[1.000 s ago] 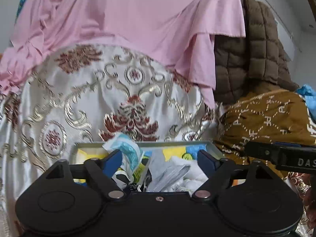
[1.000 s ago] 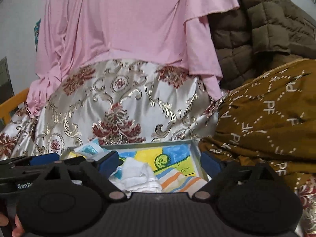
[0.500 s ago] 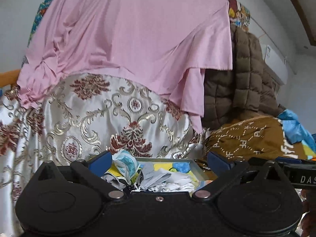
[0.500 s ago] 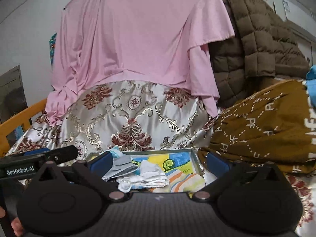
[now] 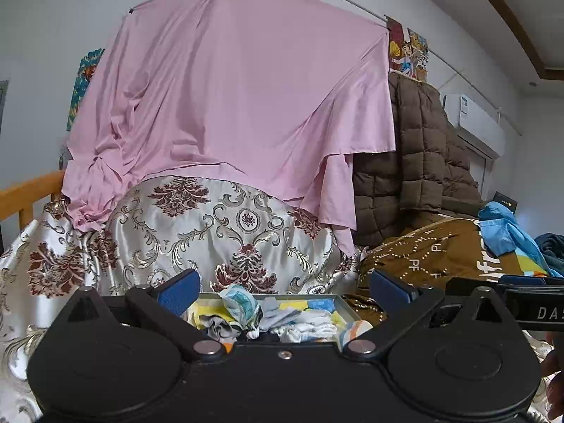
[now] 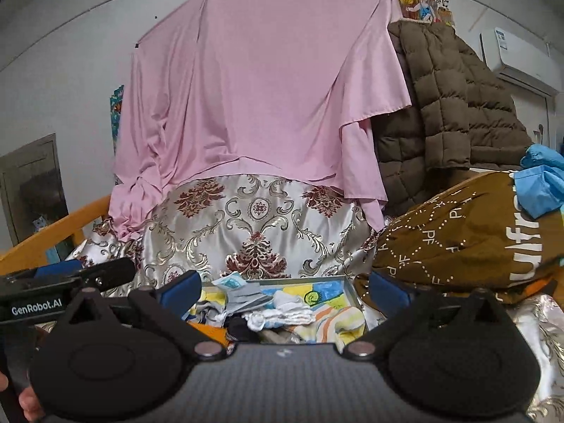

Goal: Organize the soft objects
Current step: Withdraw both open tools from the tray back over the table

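Readable: "GenRobot.AI" on left gripper (image 6: pixel 67 275); "PF" on brown bag (image 6: pixel 458 243). Both left gripper (image 5: pixel 282 287) and right gripper (image 6: pixel 283 287) spread wide, empty. Socks (image 6: pixel 282 312) heaped in tray (image 6: pixel 354 298) beyond them.

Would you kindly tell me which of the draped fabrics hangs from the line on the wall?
The pink sheet; the floral satin merely lies below it.

Tray (image 6: pixel 353 295) on bed, against patterned bedspread (image 6: pixel 257 225) rising behind it. Small soft items (image 6: pixel 278 312) heaped in tray, mostly toward its left and middle. Sheet (image 6: pixel 268 81) hangs above bedspread. Quilted jacket (image 6: pixel 447 98) right of sheet. Lettered bag (image 6: pixel 454 243) right of tray, touching its right rim.
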